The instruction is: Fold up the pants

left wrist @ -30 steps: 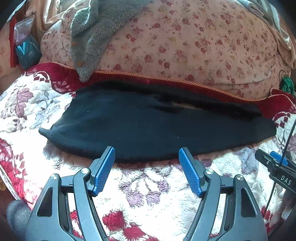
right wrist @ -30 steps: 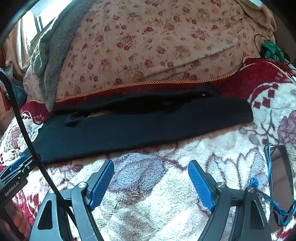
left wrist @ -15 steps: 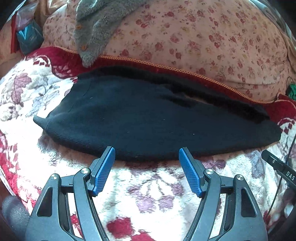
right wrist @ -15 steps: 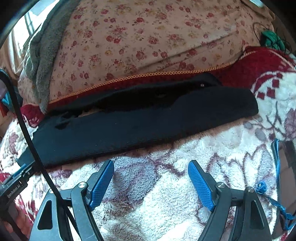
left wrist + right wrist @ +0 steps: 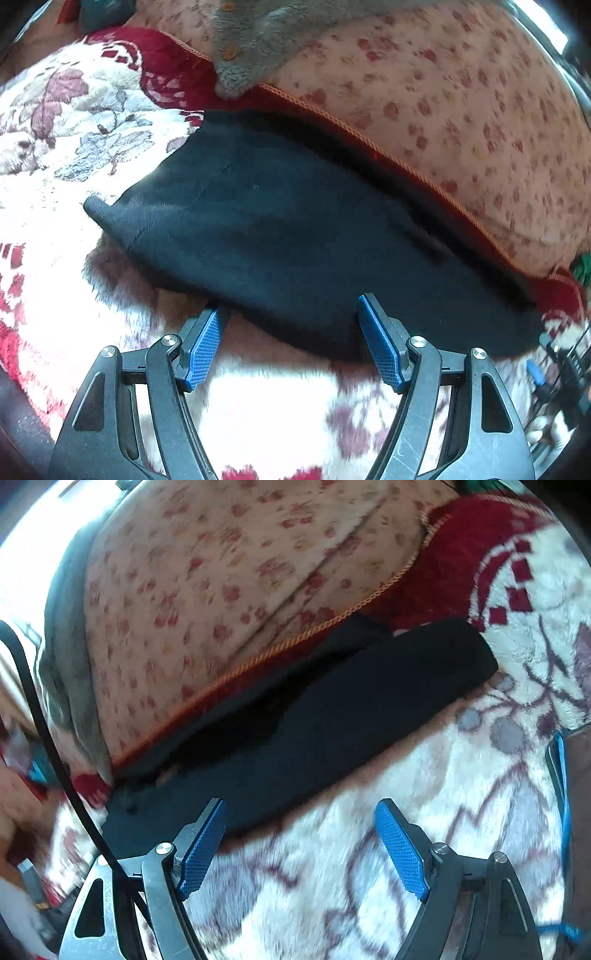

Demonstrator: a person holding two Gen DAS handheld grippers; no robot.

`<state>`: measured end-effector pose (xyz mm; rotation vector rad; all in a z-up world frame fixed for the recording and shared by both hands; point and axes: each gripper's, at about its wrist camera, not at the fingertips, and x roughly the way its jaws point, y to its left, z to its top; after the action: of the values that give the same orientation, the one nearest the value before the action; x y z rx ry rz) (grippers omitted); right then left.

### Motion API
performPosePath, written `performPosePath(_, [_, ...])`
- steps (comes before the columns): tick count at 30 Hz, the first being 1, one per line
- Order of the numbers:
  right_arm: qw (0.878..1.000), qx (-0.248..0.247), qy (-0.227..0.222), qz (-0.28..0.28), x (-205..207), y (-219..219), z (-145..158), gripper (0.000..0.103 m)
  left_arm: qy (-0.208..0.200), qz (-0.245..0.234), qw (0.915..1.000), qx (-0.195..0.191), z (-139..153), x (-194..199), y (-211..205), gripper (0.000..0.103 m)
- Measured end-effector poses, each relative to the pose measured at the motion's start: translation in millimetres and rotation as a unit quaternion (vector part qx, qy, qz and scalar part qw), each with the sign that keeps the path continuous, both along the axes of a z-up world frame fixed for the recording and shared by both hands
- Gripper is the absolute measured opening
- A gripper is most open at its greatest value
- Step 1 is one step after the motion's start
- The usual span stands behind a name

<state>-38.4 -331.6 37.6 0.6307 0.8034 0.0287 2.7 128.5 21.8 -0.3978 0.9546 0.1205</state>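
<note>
Black pants (image 5: 295, 236) lie stretched in a long band across the floral fleece blanket (image 5: 66, 122), along its far edge, right up against the dark red border with orange piping. Behind that border rises a pink flowered cushion (image 5: 461, 92), and a grey fleece garment (image 5: 255, 40) hangs down over it, its tip just above the far edge of the pants.

Left gripper (image 5: 291, 314) sits low at the near hem, jaws spread wide, the blue pads touching or just over the edge of the black fabric; nothing pinched between them.

Over on the other side, the right gripper (image 5: 299, 819) is also spread wide, its left pad at the near edge of the pants (image 5: 332, 720), its right pad over bare blanket (image 5: 461, 794). The pants' narrow end reaches toward the blanket's right edge. Both views are motion-blurred.
</note>
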Motion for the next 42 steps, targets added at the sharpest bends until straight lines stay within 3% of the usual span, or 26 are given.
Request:
performPosePath(3, [0.998, 0.053, -0.01, -0.013, 9.2, -19.9, -4.6, 0.081, 0.003, 0.019, 0.9993, -0.032, -3.3, 10.5, 15.7, 0.072])
performPosePath(7, [0.997, 0.065, -0.013, -0.035, 22.1, -37.8, -5.4, 0.08, -0.001, 0.032, 0.9958, -0.086, -4.2, 19.5, 36.5, 0.072])
performPosePath(13, [0.994, 0.076, -0.031, -0.069, 41.7, -62.9, -9.3, 0.078, -0.002, 0.031, 0.9952, -0.093, -0.3, 42.0, 35.8, 0.072])
performPosePath(14, [0.994, 0.072, -0.037, -0.076, 44.3, -66.0, -9.6, 0.071, -0.003, 0.028, 0.9958, -0.087, -0.6, 45.9, 33.2, 0.072])
performPosePath(15, [0.994, 0.067, -0.038, -0.081, 45.7, -68.4, -10.7, 0.058, -0.004, 0.026, 0.9961, -0.084, -1.5, 49.4, 31.4, 0.071])
performPosePath(17, [0.993, 0.067, -0.034, -0.095, 46.1, -76.3, -16.5, 0.039, 0.0, 0.025, 0.9967, -0.077, -5.4, 55.5, 29.8, 0.048])
performPosePath(18, [0.991, 0.079, -0.036, -0.103, 45.0, -81.0, -19.4, 0.032, 0.006, 0.028, 0.9969, -0.074, -7.8, 57.5, 30.7, 0.026])
performPosePath(22, [0.989, 0.096, -0.049, -0.098, 38.6, -87.8, -20.3, 0.017, 0.011, 0.032, 0.994, -0.104, -11.2, 57.1, 41.4, 0.012])
performPosePath(31, [0.992, 0.083, -0.067, -0.07, 10.9, -75.5, 2.7, 0.006, 0.005, 0.009, 0.9959, -0.089, 13.6, 31.4, 44.5, 0.01])
performPosePath(38, [0.996, 0.066, -0.057, -0.036, -28.9, -46.1, 15.1, 0.006, 0.015, 0.007, 0.996, -0.088, 25.5, -6.2, 78.2, 0.01])
performPosePath(42, [0.995, 0.082, -0.054, -0.01, -49.7, -25.9, 18.8, 0.006, 0.018, 0.007, 0.9968, -0.077, 31.7, -32.4, 99.4, 0.01])
